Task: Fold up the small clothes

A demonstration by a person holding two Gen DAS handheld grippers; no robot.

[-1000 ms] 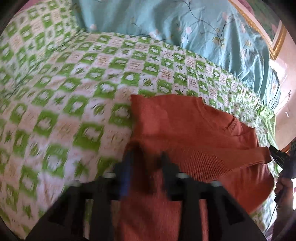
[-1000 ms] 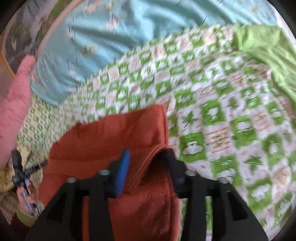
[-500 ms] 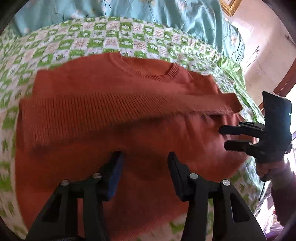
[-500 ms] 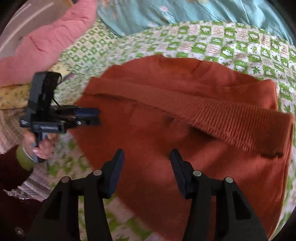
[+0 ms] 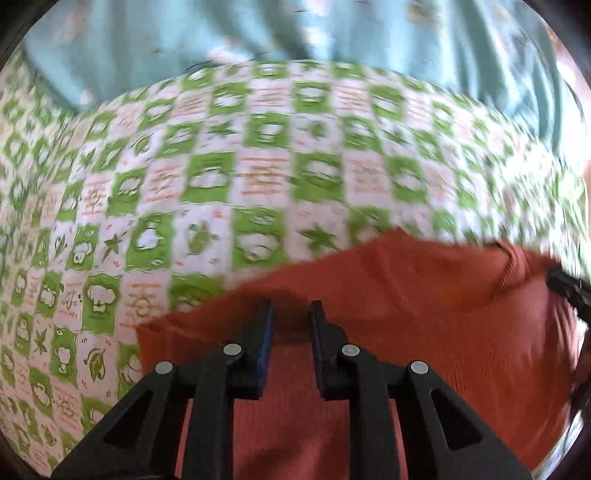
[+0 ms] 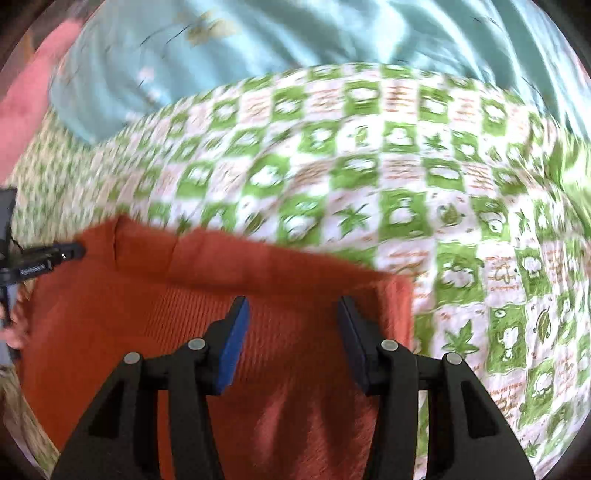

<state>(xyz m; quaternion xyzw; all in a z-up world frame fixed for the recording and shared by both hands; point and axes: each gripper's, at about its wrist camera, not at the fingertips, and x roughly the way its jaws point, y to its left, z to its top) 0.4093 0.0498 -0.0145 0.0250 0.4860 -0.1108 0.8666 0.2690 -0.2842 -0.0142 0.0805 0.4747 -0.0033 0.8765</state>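
Left wrist view: the left gripper (image 5: 290, 314) hovers over the orange sweater (image 5: 424, 314) on the green-checked bedspread (image 5: 229, 177); its jaws have just been closing, a narrow gap remains, and whether they pinch cloth I cannot tell. Right wrist view: the right gripper (image 6: 293, 314) stands open above the sweater's ribbed edge, gripping nothing. A teal quilt (image 6: 295, 33) lies beyond.

— How do my two views look?
— Bright, soft daylight, with no hard shadows. The checked bedspread (image 5: 258, 177) smears with motion blur, worst toward the edges.
— And my tongs?
— Sharp. The fisheye bends everything, with dark corners and pale glare at the right rim.
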